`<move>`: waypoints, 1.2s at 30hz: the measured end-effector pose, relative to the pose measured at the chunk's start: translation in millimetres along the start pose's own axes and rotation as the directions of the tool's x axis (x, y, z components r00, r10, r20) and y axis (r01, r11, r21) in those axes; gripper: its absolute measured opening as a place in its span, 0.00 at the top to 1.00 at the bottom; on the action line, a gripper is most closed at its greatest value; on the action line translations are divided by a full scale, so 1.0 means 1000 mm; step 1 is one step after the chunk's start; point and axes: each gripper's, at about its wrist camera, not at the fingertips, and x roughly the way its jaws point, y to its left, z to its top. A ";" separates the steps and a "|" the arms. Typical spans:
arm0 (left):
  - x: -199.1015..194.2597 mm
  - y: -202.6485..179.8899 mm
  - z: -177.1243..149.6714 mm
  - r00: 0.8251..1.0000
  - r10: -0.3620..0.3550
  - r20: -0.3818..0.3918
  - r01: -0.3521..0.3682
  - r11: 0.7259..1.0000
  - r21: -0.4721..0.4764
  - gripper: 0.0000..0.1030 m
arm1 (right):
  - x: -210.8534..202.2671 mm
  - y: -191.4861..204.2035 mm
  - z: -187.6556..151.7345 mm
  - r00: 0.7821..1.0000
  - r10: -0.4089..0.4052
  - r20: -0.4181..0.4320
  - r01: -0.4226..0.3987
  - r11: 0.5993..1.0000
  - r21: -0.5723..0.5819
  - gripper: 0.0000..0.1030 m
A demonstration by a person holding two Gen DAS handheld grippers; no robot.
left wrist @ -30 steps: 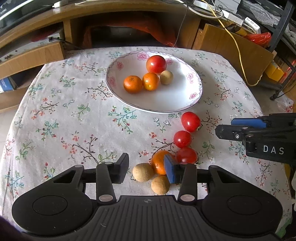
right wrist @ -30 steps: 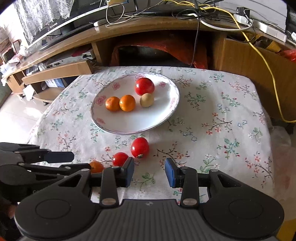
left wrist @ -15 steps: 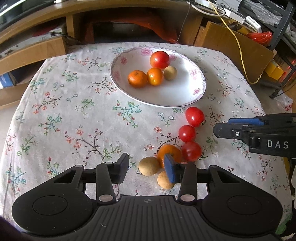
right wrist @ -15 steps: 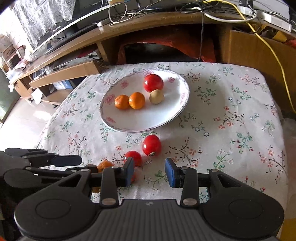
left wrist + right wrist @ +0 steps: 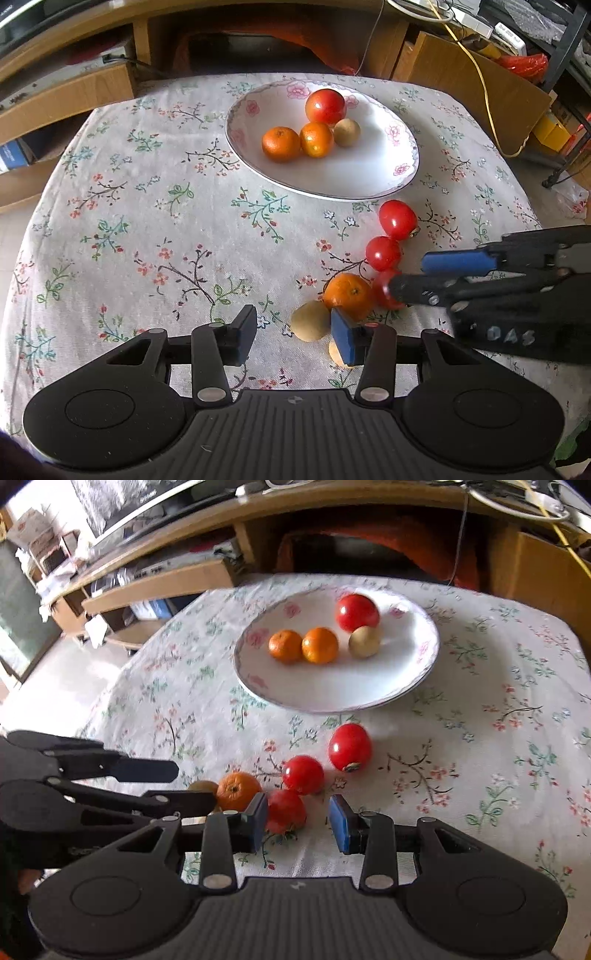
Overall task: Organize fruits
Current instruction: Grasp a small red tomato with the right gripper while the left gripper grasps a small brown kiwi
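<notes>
on the near right of the floral tablecloth [image 5: 155, 206], loose fruit sits in a cluster: 3 red tomatoes in a line, an orange [image 5: 347, 295], 2 tan round fruits. the left gripper [image 5: 293, 338] is open w/ nothing between its blue pads; nearer tan fruit [image 5: 309, 325] sits just left of its right finger, the other tan one [image 5: 336, 354] is mostly hidden behind that finger. the right gripper [image 5: 298, 821] is open too, nothing held; the nearest tomato [image 5: 286, 810] lies between its fingers, touching or almost touching the left pad, well clear of the right pad. middle tomato [image 5: 303, 774] and far tomato [image 5: 349, 746] lie beyond the tips, toward the plate [image 5: 332, 698].

vs 1 s ago: right gripper has slid left and fwd, so the nearest tomato is now inside its span; before it was at the left finger's outer side. in the left wrist view the right gripper now overlaps that tomato, earlier it was off to the right. left gripper pulled back a bit, orange now clear of its right pad. fruit itself hasn't moved.

plate is white, glossy, oval-looking, pink flower rim, far centre; holds a big tomato [image 5: 325, 106], 2 oranges, 1 tan fruit. tomatoes smooth & shiny, oranges dimpled, tan fruit matte. cloth is soft, slightly wrinkled. grippers matte black plastic.
</notes>
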 end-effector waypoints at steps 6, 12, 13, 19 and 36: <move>-0.004 0.006 0.001 1.000 -0.005 0.003 0.005 1.000 -0.013 0.48 | 0.011 0.004 0.000 1.000 -0.001 -0.014 0.000 0.999 -0.038 0.65; 0.003 0.002 0.001 1.000 -0.017 -0.014 0.016 1.000 -0.004 0.45 | 0.014 0.009 -0.002 1.000 -0.030 0.001 0.030 0.996 -0.084 0.72; 0.005 0.001 0.002 1.000 -0.019 -0.019 0.019 1.000 -0.003 0.45 | 0.013 0.007 -0.002 1.000 -0.026 0.001 0.026 0.997 -0.078 0.72; 0.012 -0.001 0.001 0.999 -0.032 -0.028 0.032 0.999 -0.010 0.48 | 0.006 0.000 -0.004 0.999 -0.040 -0.015 0.039 0.997 -0.062 0.73; 0.017 -0.028 -0.011 0.999 0.032 0.029 -0.035 0.994 0.102 0.59 | 0.003 -0.005 -0.008 0.997 -0.075 0.004 0.075 0.992 -0.100 0.72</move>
